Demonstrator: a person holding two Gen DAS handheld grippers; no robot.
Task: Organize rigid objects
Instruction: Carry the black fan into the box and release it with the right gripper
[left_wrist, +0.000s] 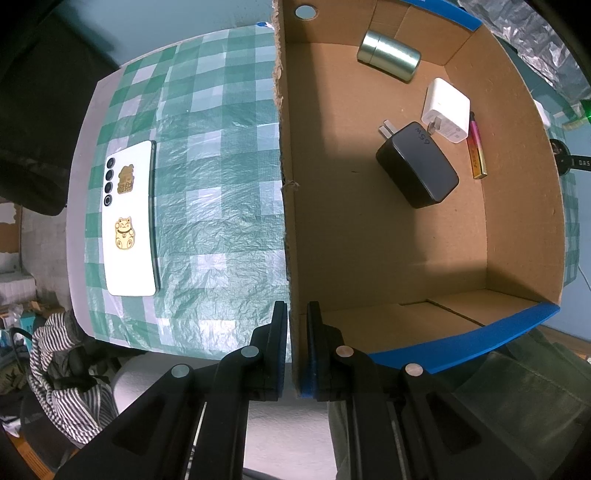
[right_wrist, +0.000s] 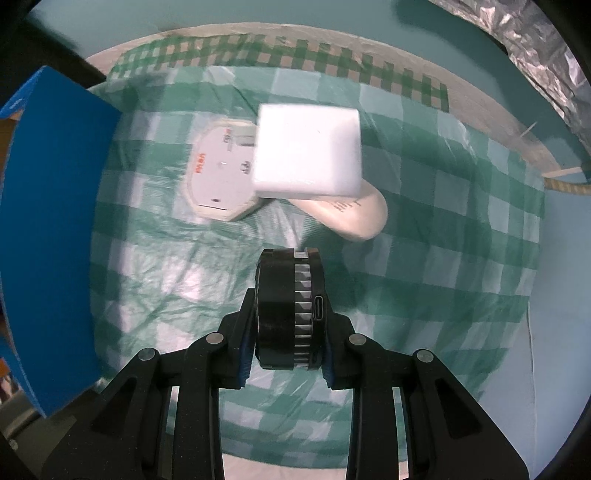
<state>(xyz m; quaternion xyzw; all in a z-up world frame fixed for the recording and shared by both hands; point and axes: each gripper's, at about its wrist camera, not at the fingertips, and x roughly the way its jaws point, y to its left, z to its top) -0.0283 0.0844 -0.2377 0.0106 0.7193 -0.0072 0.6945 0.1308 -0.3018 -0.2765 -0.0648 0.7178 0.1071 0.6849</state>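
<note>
My left gripper (left_wrist: 296, 332) is shut on the left wall of a cardboard box (left_wrist: 286, 206), one finger on each side. Inside the box lie a black charger (left_wrist: 419, 166), a white charger (left_wrist: 445, 109), a metal tin (left_wrist: 388, 55) and a pink and yellow lighter (left_wrist: 475, 147). A white phone (left_wrist: 131, 221) with gold cat stickers lies on the checked cloth left of the box. My right gripper (right_wrist: 290, 314) is shut on a round black device (right_wrist: 290, 306) with a ribbed silver band and a USB-C port, held above the cloth.
In the right wrist view, a white cube (right_wrist: 308, 149), a flat grey-white device (right_wrist: 221, 177) and a cream oval object (right_wrist: 351, 214) lie on the green checked cloth (right_wrist: 424, 277). The box's blue outer wall (right_wrist: 51, 229) stands at the left. Clutter lies off the table's left edge.
</note>
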